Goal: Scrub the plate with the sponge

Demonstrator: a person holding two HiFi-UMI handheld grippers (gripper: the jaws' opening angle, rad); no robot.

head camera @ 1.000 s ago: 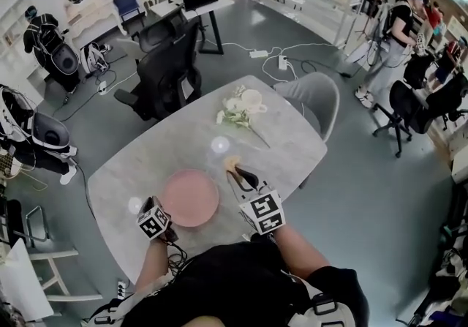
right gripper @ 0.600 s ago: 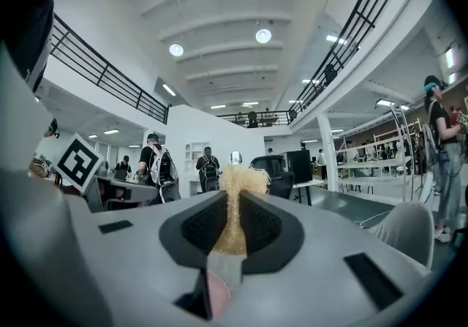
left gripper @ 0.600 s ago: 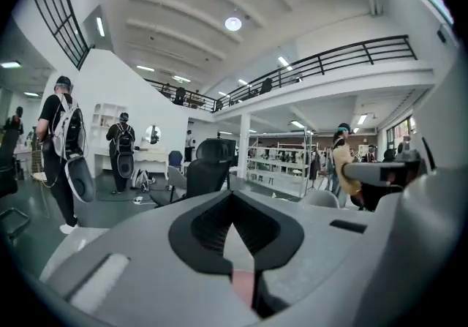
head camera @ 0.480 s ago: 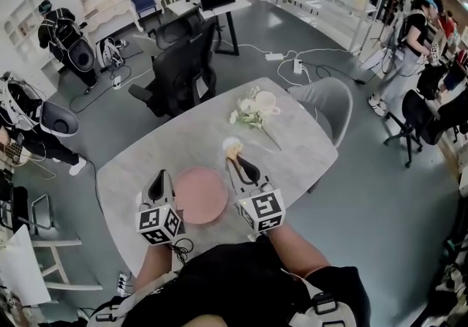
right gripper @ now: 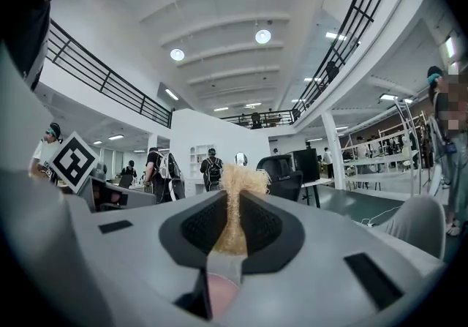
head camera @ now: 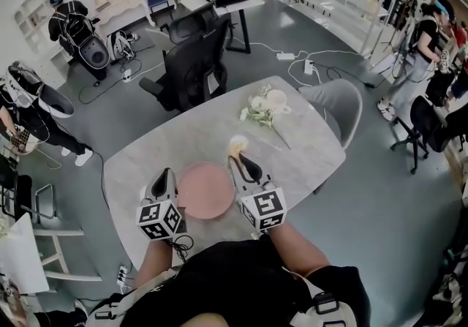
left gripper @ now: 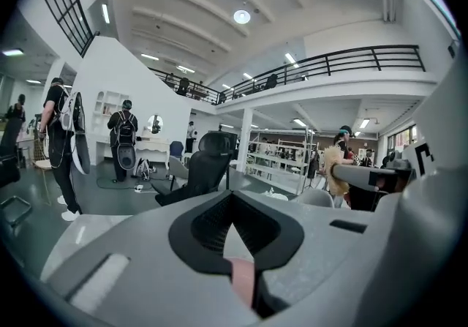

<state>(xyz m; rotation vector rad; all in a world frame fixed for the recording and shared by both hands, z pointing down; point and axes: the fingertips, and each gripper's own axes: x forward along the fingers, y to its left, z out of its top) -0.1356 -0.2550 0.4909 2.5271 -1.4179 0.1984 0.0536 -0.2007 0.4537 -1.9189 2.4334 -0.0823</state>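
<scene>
The left gripper (head camera: 164,173) hung above the surface (head camera: 146,161), pointing away from the person toward the open room, its jaws pressed together with nothing clamped between them. The plate (head camera: 207,192), round and pink, lay on the surface just to the right of this gripper, close beside its body and between the two grippers. The right gripper (head camera: 235,159) stood on the plate's other side, also pointing away from the person, its jaws clamped on the sponge (head camera: 235,145). The sponge was a shaggy pale-yellow tuft that stuck out past that gripper's fingertips, just beyond the plate's far right rim. Whether it touched the surface could not be told. In the right gripper view the sponge filled the gap between the dark pads and rose above them. In the left gripper view the right gripper and its yellow tuft showed off to the right, level with the left one. Ahead of the right gripper and well apart from the sponge, a bunch of white flowers (head camera: 263,107) lay on the surface. Past the surface's far edge, a black office chair (head camera: 191,62) stood ahead of the left gripper. A grey chair (head camera: 342,104) stood ahead and to the right of the right gripper. People (head camera: 420,47) stood farther off in the room.
</scene>
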